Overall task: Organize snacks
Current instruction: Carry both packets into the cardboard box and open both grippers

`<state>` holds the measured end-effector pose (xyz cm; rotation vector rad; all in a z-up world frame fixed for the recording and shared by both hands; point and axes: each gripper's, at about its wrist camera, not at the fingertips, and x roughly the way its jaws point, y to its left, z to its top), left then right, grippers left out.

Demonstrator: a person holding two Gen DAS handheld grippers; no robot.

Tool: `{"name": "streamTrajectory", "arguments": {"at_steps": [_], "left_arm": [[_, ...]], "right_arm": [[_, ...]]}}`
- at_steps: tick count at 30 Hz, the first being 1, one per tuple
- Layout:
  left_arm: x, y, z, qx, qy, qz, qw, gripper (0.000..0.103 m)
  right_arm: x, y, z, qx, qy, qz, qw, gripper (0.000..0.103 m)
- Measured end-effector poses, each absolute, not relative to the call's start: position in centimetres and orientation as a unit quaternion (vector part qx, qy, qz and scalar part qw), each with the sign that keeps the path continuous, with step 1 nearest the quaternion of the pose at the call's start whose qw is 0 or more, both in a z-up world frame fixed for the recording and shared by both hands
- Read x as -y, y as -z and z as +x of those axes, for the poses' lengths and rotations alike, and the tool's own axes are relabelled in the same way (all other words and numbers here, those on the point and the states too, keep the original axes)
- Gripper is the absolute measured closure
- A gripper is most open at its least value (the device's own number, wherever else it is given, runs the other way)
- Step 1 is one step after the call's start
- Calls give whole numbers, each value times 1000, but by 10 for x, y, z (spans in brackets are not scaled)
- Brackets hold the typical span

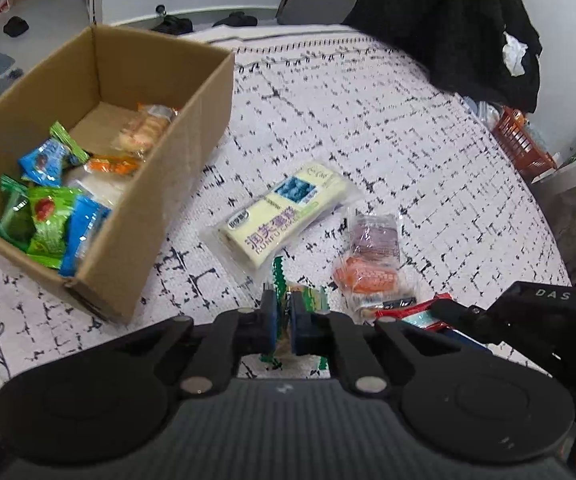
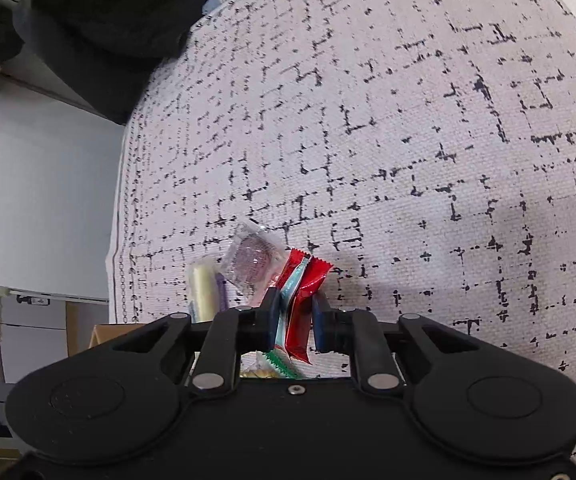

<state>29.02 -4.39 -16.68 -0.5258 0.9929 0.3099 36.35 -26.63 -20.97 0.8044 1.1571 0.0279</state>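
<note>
Left tool (image 1: pixel 284 312) pinching green zigzag-edged packet (image 1: pixel 278 280), right tool (image 2: pixel 295 312) clamping glossy red wrapper (image 2: pixel 302 292)

Both grippers clamped and angled down

Left gripper (image 1: pixel 283 316) has its jaws squeezed tight on a green packet (image 1: pixel 278 280). Right gripper (image 2: pixel 296 316) is pinching a red packet (image 2: pixel 302 280), pointing steeply downward too.

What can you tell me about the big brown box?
The cardboard box is plain brown, open at the top, with upright walls and no flaps showing. It sits on the white bedspread with black marks, at the left of the left wrist view, near the bed's edge. Inside lie green and blue snack packets piled at the near end, plus an orange one and a clear pack of biscuits farther back. Neither gripper touches it.
</note>
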Motion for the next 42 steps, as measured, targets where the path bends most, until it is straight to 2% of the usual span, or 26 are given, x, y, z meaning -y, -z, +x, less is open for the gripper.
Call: {"name": "streamTrajectory", "arguments": {"at_steps": [25,42], "left_arm": [[-2,83,251,-377,-176,-244,876,98],[-59,71,223,-349,-204,-266,875,98]], "right_arm": [[217,160,344,-492,-154,376,770,87],[166,142,332,-446,-266,361,775,87]]}}
